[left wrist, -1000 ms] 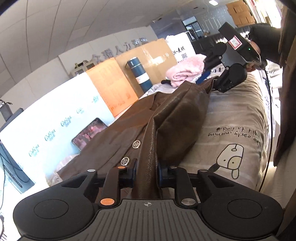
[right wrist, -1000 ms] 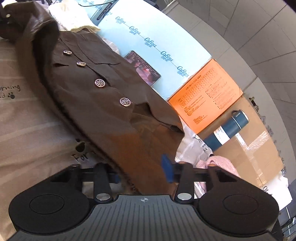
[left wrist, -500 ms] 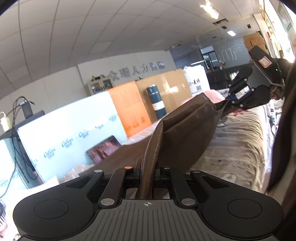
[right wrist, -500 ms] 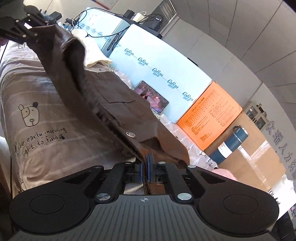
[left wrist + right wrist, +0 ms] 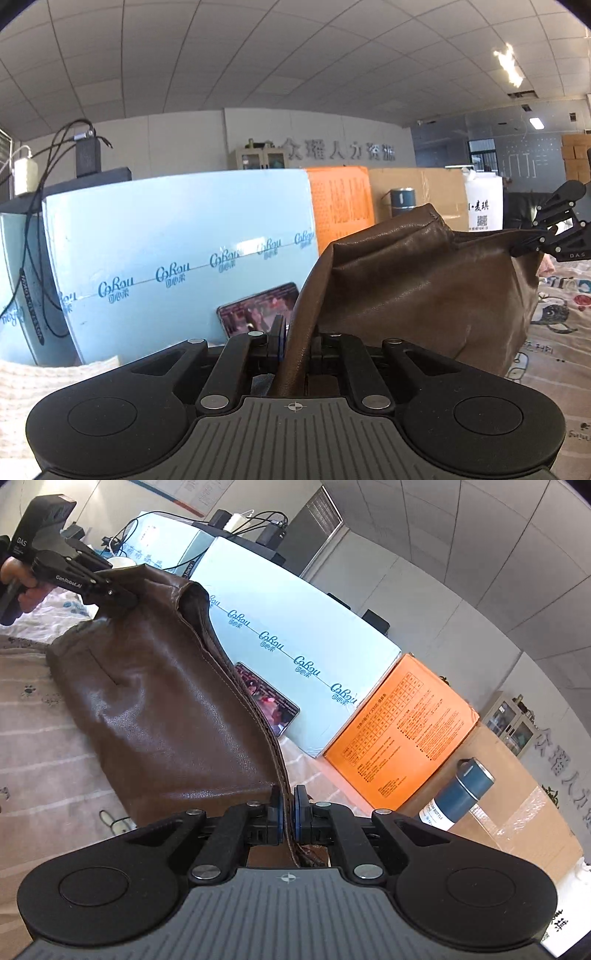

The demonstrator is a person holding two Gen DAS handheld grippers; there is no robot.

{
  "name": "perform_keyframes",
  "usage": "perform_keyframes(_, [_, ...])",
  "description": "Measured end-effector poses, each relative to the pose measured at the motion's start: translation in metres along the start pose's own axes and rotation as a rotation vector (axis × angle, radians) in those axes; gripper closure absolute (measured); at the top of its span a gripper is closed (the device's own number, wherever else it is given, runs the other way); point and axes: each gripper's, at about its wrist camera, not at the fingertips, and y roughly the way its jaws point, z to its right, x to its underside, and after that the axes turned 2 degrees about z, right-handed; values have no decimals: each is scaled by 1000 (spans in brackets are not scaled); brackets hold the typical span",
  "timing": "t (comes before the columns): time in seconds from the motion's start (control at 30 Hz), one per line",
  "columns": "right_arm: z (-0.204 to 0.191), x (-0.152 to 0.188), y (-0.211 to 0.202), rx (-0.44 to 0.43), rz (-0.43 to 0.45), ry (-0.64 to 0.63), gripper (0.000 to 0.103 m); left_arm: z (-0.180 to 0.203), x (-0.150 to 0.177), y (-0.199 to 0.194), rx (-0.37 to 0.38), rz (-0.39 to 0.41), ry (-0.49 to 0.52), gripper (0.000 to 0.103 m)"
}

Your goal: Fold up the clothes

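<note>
**Leather jacket held aloft by both grippers**

The brown leather jacket (image 5: 159, 709) hangs above the printed bedsheet (image 5: 48, 775), stretched between the two tools. The left gripper (image 5: 297, 338) is clamped on one stitched edge; the right gripper (image 5: 288, 812) is clamped on the opposite seam. The material appears heavy, supple and smooth-faced, so it likely sags and may slip. Grip on thick seamed edges, not single panels.
</note>
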Motion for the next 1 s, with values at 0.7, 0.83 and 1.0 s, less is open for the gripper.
perform_keyframes(0.7, [84, 86, 116, -179, 26, 640, 36, -94, 44, 96, 173, -185, -301, 9])
perform_keyframes(0.83, [89, 89, 113, -152, 18, 737, 34, -92, 46, 90, 138, -183, -339, 9])
perform_keyframes(1.0, [87, 92, 103, 4, -51, 882, 26, -89, 47, 83, 94, -180, -386, 4])
